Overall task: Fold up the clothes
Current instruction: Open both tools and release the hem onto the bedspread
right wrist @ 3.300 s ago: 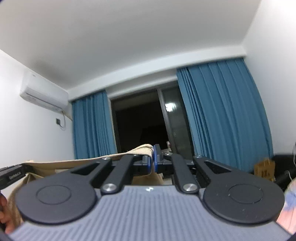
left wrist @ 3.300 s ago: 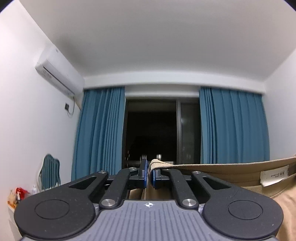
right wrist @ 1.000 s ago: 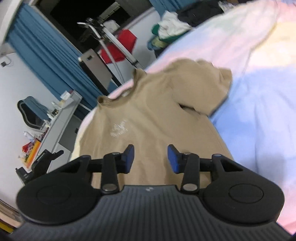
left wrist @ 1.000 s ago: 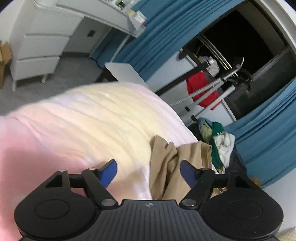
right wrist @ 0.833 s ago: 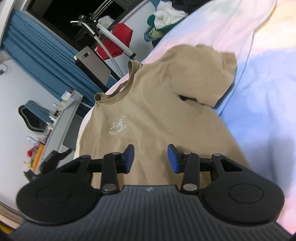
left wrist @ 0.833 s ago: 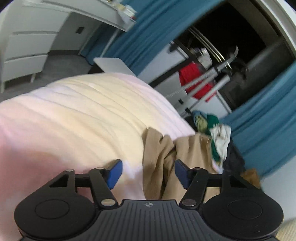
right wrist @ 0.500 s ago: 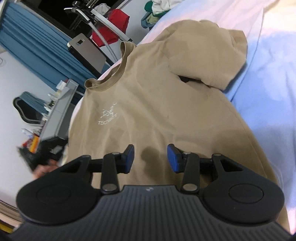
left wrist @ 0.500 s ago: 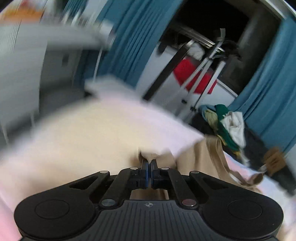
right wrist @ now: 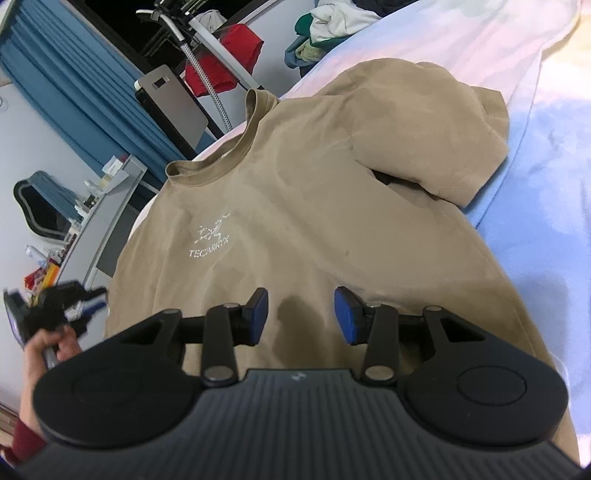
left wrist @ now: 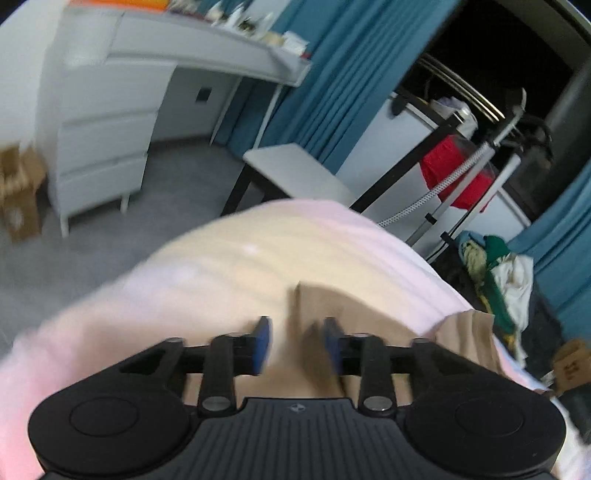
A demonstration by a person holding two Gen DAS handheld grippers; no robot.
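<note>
Right tool [right wrist: 301,317]: pads spread, nothing between them, hovering over the near hem of the shirt.
Left tool [left wrist: 294,341]: pads parting, blurred; a fold of the shirt's edge lies between them, unpinched.
Shirt [right wrist: 314,206]: tan, face up on the bed, white logo on the chest, collar at the far end; right sleeve doubled back on itself at the far right.
Bed [right wrist: 546,229]: pale pink and blue cover under the shirt, bare to the right.
Hand [right wrist: 48,343]: at the near left edge of the right view, gripping the left tool's handle, red sleeve below.
Beyond the bed: heap of clothes [right wrist: 332,26], red garment [left wrist: 458,177] on a rack, small white table [left wrist: 295,173].
Far left: white drawers [left wrist: 99,122] under a cluttered shelf; blue curtains [left wrist: 332,81] behind.
</note>
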